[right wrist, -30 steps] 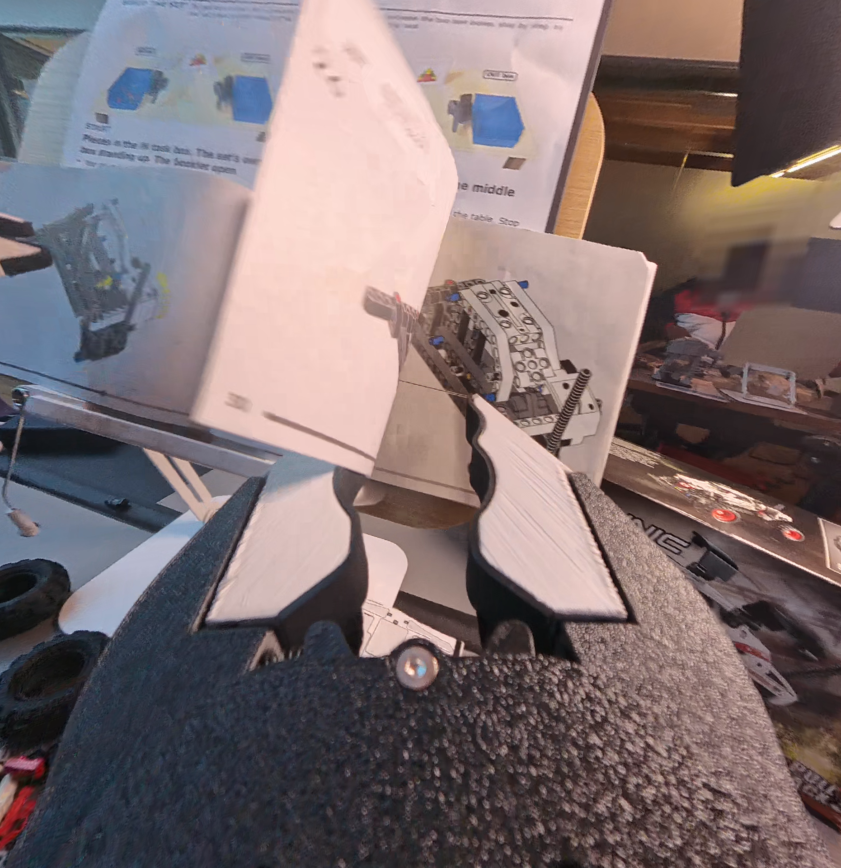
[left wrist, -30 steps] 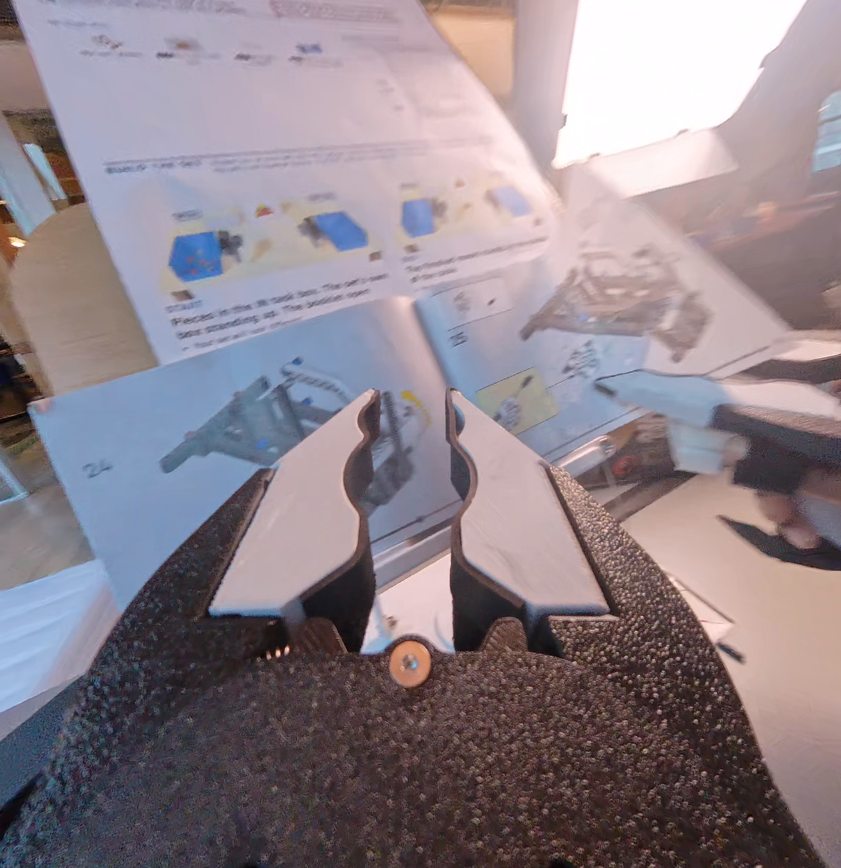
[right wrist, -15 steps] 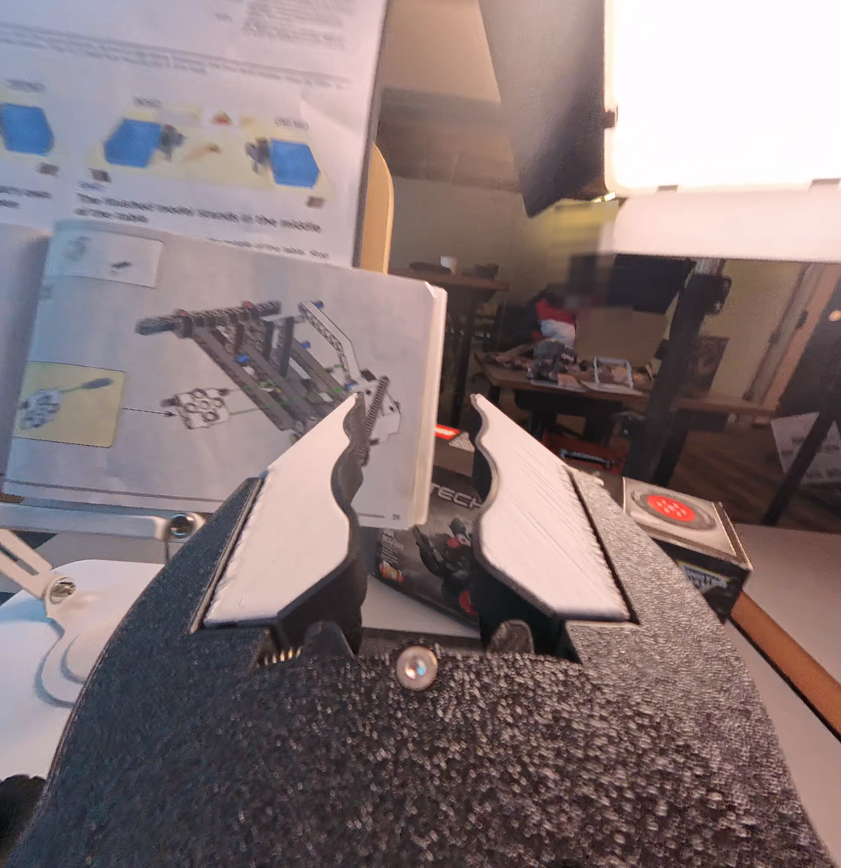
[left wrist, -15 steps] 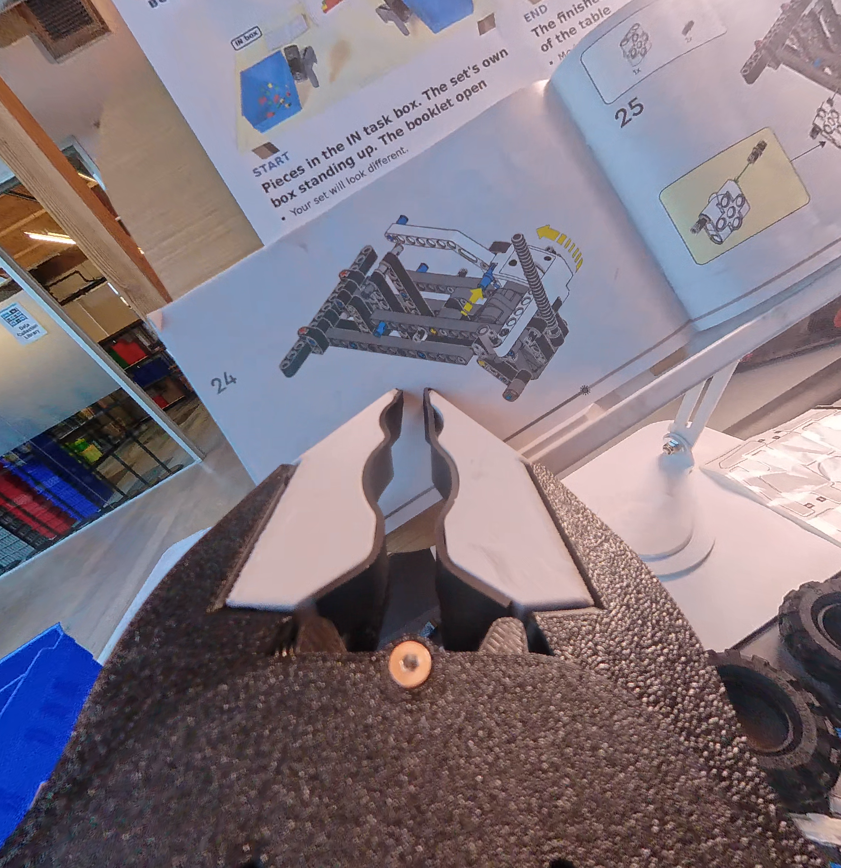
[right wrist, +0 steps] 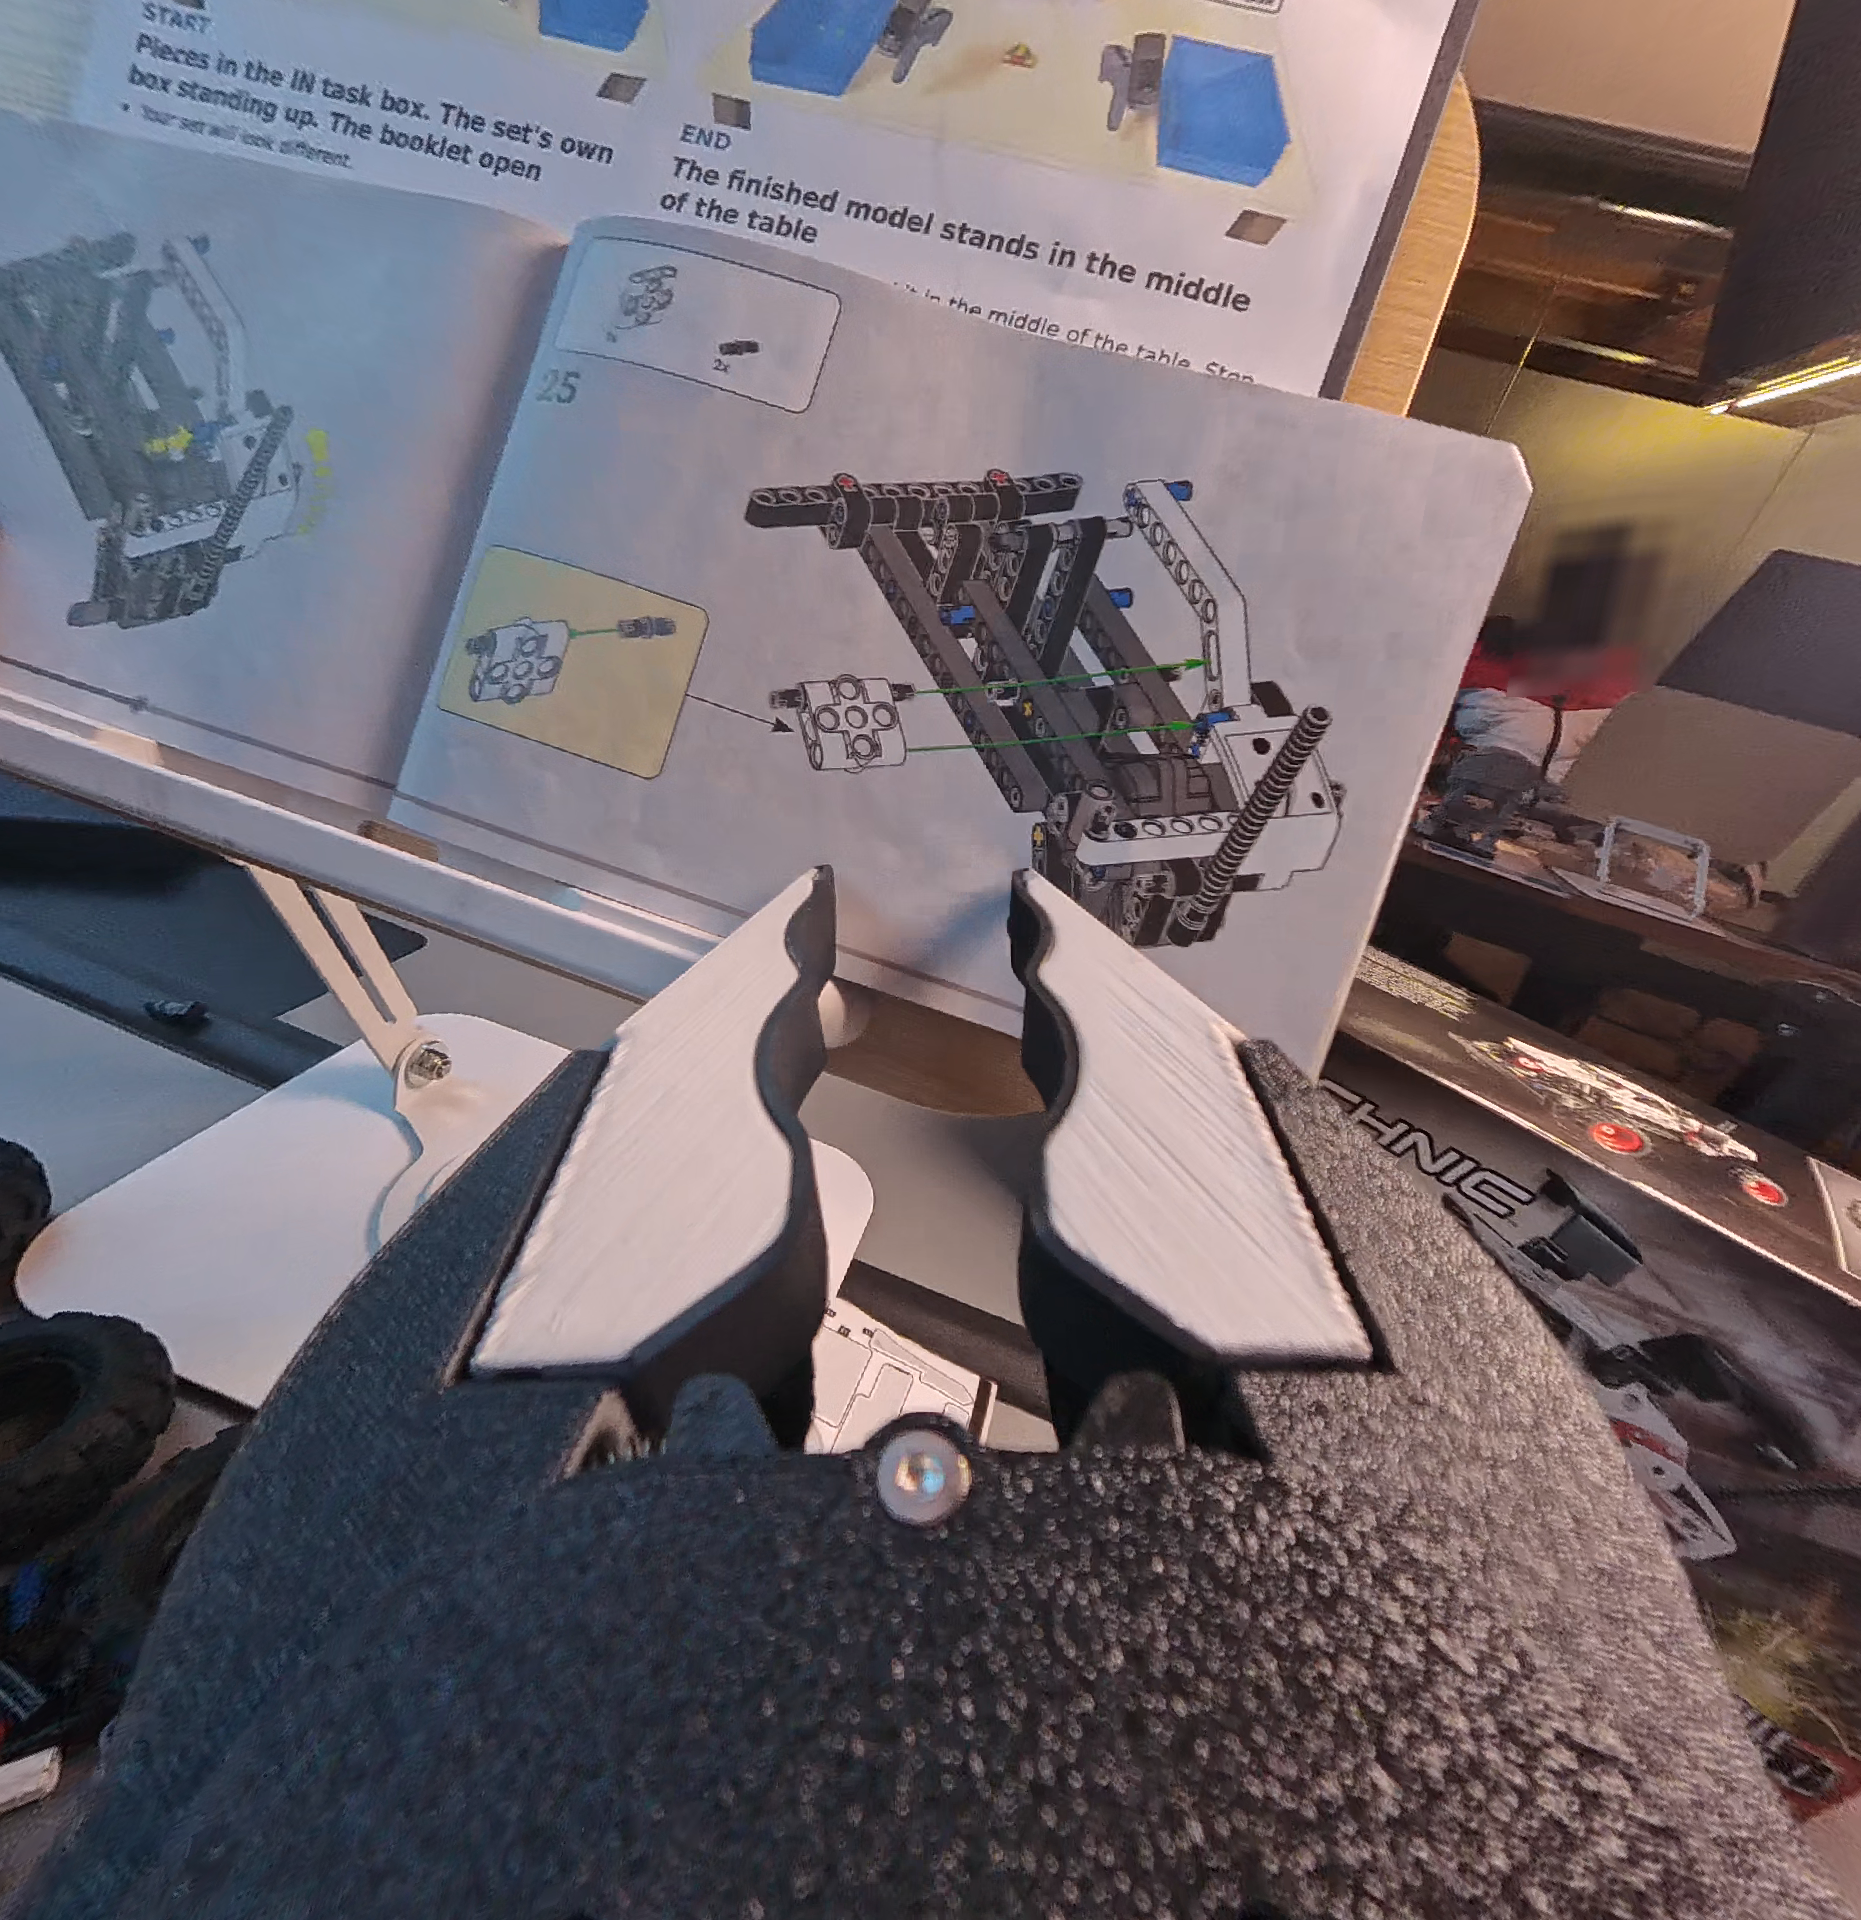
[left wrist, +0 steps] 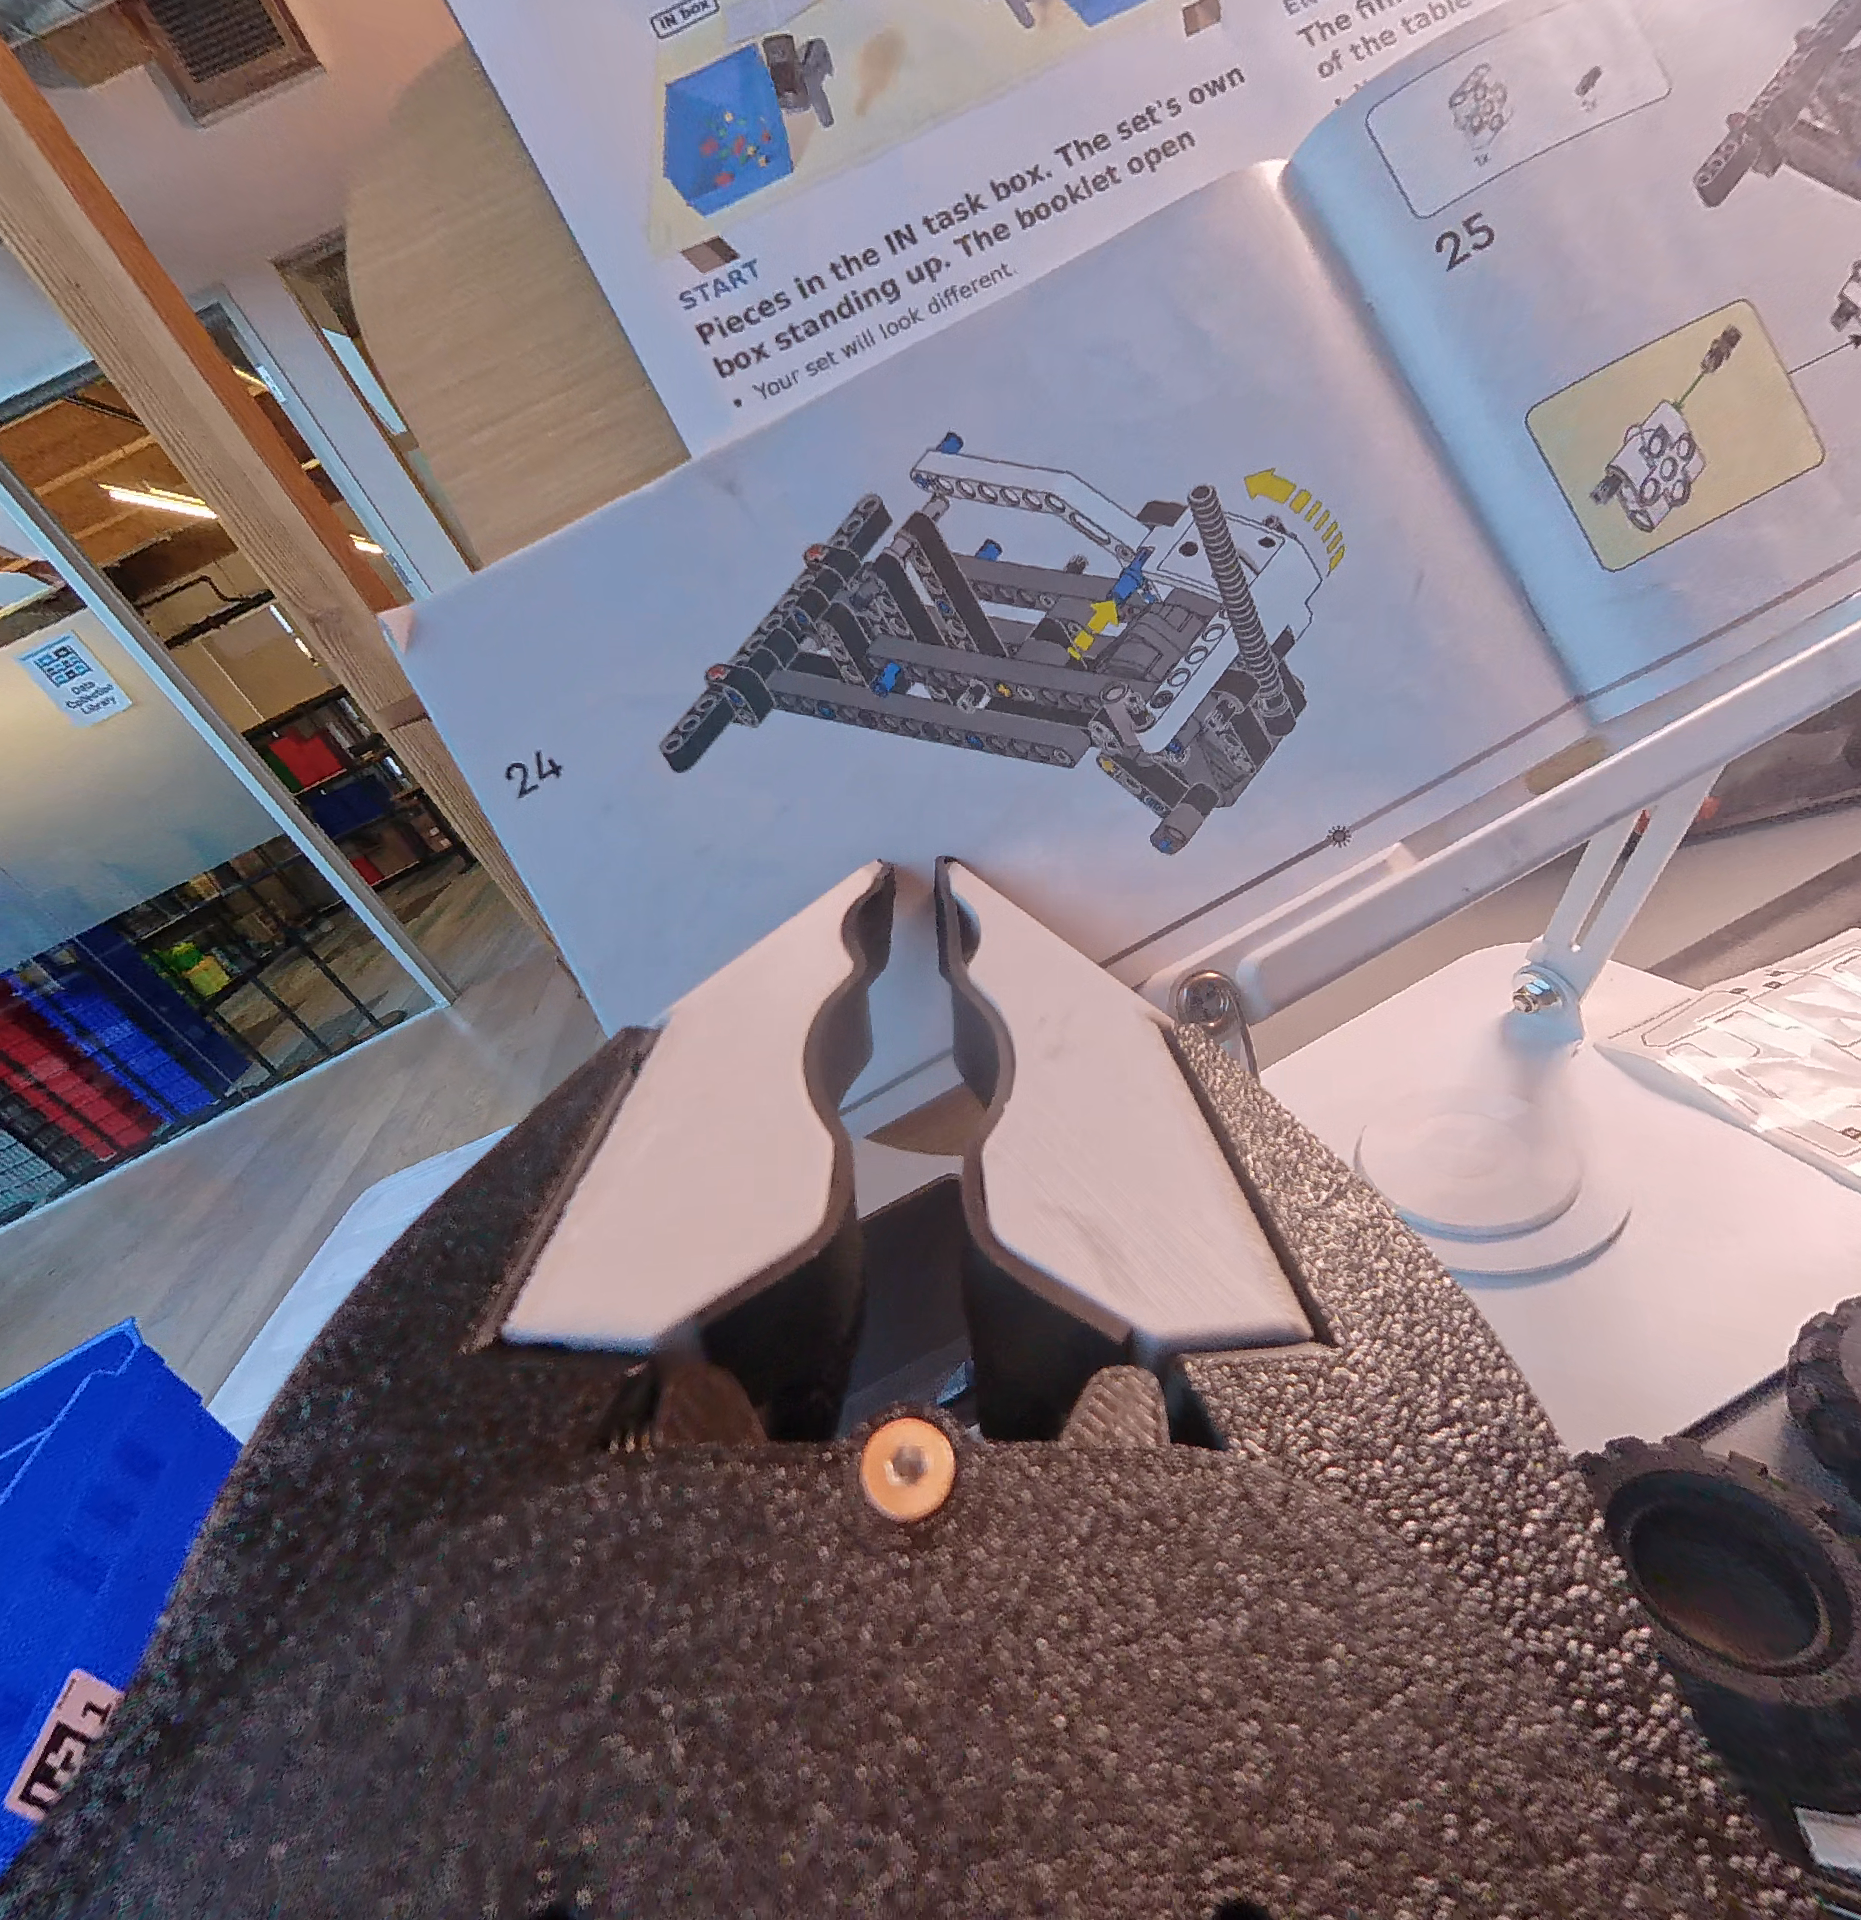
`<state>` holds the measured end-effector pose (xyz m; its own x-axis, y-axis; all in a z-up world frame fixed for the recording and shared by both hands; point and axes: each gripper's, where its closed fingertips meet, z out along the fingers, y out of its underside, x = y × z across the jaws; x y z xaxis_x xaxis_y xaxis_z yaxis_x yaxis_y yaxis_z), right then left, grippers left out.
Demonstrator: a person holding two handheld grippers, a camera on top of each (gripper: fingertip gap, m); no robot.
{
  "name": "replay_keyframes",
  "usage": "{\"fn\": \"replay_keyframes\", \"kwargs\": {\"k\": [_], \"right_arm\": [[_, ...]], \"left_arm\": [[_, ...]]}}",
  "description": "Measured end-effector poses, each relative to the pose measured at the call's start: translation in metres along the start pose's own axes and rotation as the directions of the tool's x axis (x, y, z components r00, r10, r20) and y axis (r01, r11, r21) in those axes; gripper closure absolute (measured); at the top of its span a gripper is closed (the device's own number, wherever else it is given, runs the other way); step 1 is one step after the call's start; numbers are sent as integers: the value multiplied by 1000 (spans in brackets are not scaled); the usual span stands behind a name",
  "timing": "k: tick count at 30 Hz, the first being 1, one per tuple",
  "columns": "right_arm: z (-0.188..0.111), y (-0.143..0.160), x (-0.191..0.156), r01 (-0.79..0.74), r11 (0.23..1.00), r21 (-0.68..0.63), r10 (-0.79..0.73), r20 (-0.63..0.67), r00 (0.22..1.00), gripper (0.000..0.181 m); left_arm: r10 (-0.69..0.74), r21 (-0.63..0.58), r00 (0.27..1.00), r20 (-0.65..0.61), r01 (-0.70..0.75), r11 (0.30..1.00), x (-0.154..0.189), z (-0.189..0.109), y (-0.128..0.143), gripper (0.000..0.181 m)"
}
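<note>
An open building-instruction booklet (left wrist: 1009, 727) stands on a white stand (left wrist: 1425, 883). My left gripper (left wrist: 912, 864) is shut to a thin slit and holds nothing. Its tips sit just in front of the lower edge of the booklet's left page. In the right wrist view the booklet's right page (right wrist: 1009, 644) faces me. My right gripper (right wrist: 921, 876) is open and empty, with its tips just before the bottom edge of that page. I cannot tell whether either gripper touches the paper.
A large printed sheet (right wrist: 957, 156) stands behind the booklet. Black rubber tyres (left wrist: 1726, 1600) lie at the right, and also show in the right wrist view (right wrist: 64, 1392). A blue bin (left wrist: 74, 1558) sits low at the left. A dark set box (right wrist: 1632, 1195) lies to the right of the stand's base (right wrist: 230, 1195). The gap from one gripper's tips to the other's is roughly 25 cm.
A page that stood lifted at my right gripper one second ago now lies flat. My right gripper swung away and back to face the right page. My left gripper's fingers closed up.
</note>
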<state>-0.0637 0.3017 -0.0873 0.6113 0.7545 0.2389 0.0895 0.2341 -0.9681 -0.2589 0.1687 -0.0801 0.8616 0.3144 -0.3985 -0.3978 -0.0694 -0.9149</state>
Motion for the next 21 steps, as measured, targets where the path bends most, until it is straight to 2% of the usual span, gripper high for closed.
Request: {"fn": "replay_keyframes", "kwargs": {"k": [5,11,14,17,19,21], "right_arm": [[1,-1,-9,16,1000,0,-16,16,1000,138],[0,0,-13,33,999,-8,-33,3,999,137],[-1,-1,-14,33,999,-10,-33,3,999,136],[-1,-1,-15,32,999,-10,-32,6,999,136],[-2,-1,-16,31,999,-12,-31,11,999,136],[-2,-1,-17,31,999,-15,-31,15,999,136]], "left_arm": [[-36,-4,999,12,36,999,-5,0,1,167],[-42,-19,997,64,43,999,-20,-5,3,151],[-86,17,995,50,85,996,-18,-10,-10,146],[-109,74,994,2,108,991,-4,-12,-29,129],[-123,55,992,-16,123,991,5,-7,-29,108],[-139,37,990,-20,139,990,10,-3,-25,95]]}}
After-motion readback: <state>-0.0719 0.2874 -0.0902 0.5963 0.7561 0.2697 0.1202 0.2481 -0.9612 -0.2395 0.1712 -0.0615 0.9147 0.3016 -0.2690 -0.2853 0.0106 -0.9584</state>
